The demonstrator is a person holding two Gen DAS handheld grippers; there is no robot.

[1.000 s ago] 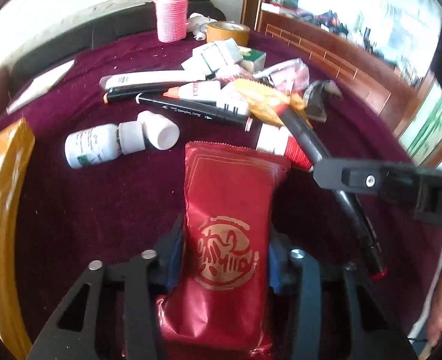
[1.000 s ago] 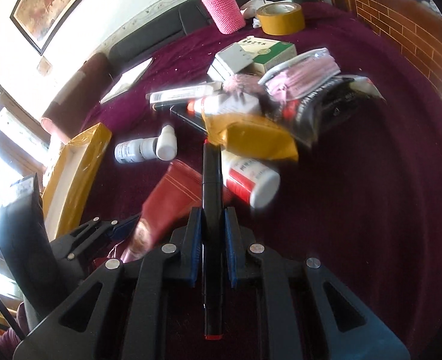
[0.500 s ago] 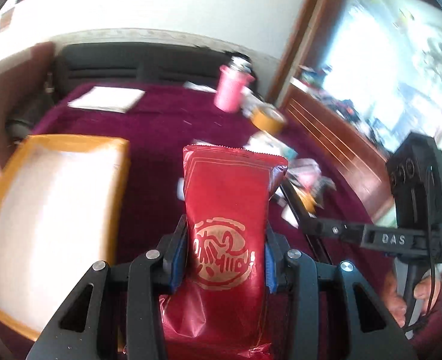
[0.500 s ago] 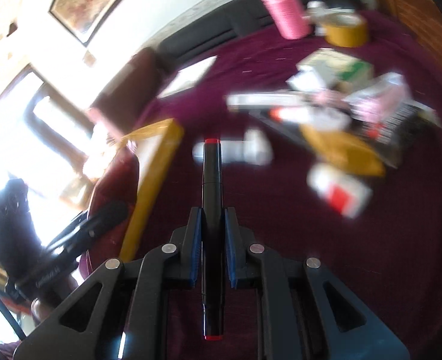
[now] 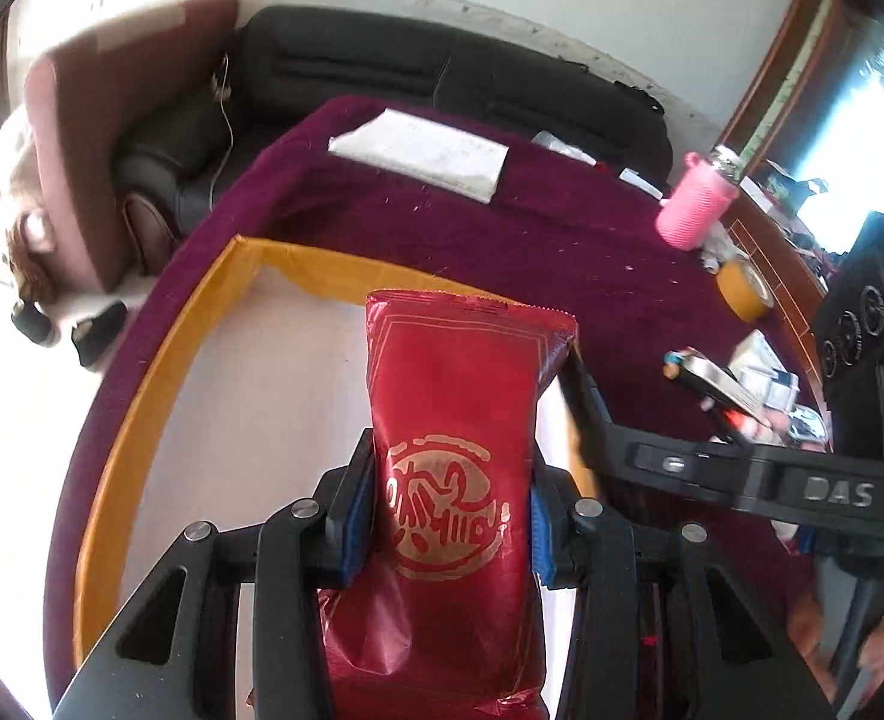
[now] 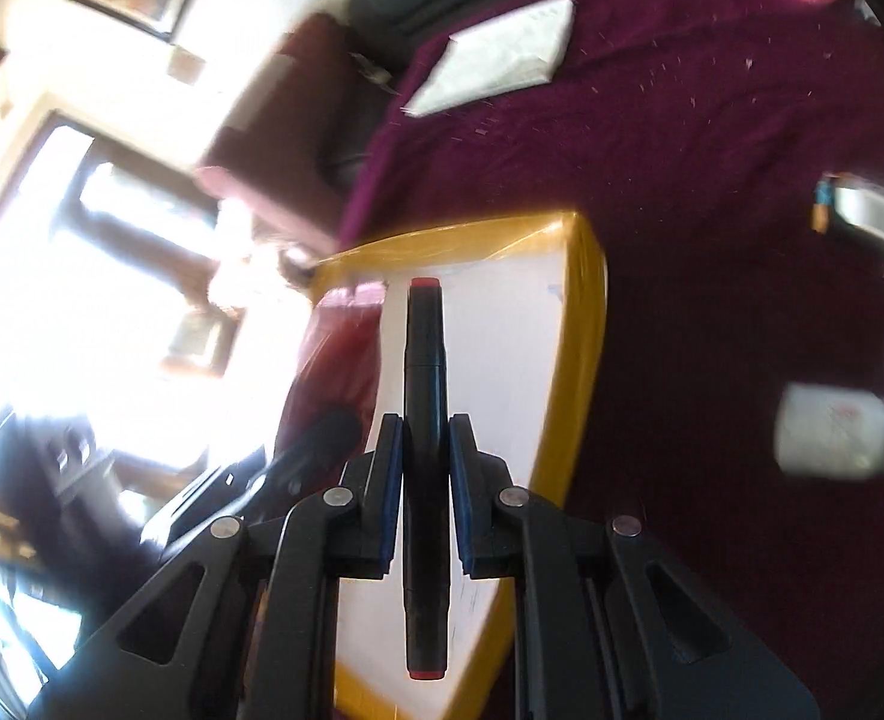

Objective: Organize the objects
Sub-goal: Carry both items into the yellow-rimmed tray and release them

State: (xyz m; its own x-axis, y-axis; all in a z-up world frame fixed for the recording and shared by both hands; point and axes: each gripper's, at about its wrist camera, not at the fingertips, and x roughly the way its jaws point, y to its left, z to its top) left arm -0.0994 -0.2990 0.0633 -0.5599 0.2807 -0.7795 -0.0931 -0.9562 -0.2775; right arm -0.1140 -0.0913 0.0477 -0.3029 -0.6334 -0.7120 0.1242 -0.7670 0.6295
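My left gripper (image 5: pixel 451 510) is shut on a red snack packet (image 5: pixel 460 420) with a gold emblem, held above the yellow-rimmed white tray (image 5: pixel 159 372). My right gripper (image 6: pixel 423 474) is shut on a black marker (image 6: pixel 423 396) with red ends, held over the same tray (image 6: pixel 586 300). The right gripper's arm (image 5: pixel 742 474) shows to the right of the packet in the left wrist view. The red packet (image 6: pixel 345 348) shows blurred at the left in the right wrist view.
A maroon cloth (image 5: pixel 562 228) covers the table. A white paper pad (image 5: pixel 423 150) lies at the back. A pink bottle (image 5: pixel 697 210), a tape roll (image 5: pixel 742 288) and a pile of items (image 5: pixel 742 384) lie at the right. A white pill bottle (image 6: pixel 832 432) lies right of the tray.
Both grippers have swung left from the pile of items to over the yellow tray, each still holding its object.
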